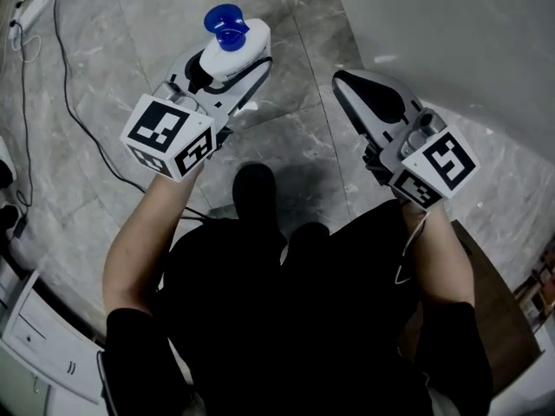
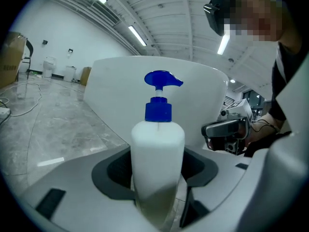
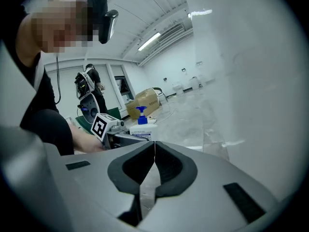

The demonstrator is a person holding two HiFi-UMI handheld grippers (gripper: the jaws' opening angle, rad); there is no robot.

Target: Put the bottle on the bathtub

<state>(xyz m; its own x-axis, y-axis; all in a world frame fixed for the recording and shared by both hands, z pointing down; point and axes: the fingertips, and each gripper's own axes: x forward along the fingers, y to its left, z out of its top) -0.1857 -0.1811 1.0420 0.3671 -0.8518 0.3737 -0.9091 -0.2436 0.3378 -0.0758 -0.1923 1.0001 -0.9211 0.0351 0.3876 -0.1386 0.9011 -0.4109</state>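
Note:
A white pump bottle (image 1: 232,46) with a blue pump head is held upright between the jaws of my left gripper (image 1: 227,59), above the grey marble floor. In the left gripper view the bottle (image 2: 158,163) fills the middle, with the white bathtub (image 2: 193,95) right behind it. My right gripper (image 1: 368,102) is shut and holds nothing; its jaws meet at the tips (image 3: 154,146). It hovers beside the bathtub's white side (image 1: 468,50). From the right gripper view the bottle (image 3: 142,122) and the left gripper (image 3: 116,129) show to the left.
A black cable (image 1: 74,111) runs over the marble floor (image 1: 130,24) at the left, with a white power strip (image 1: 30,7) at the far corner. White furniture (image 1: 35,336) stands at lower left. Cardboard boxes (image 3: 145,99) sit further off.

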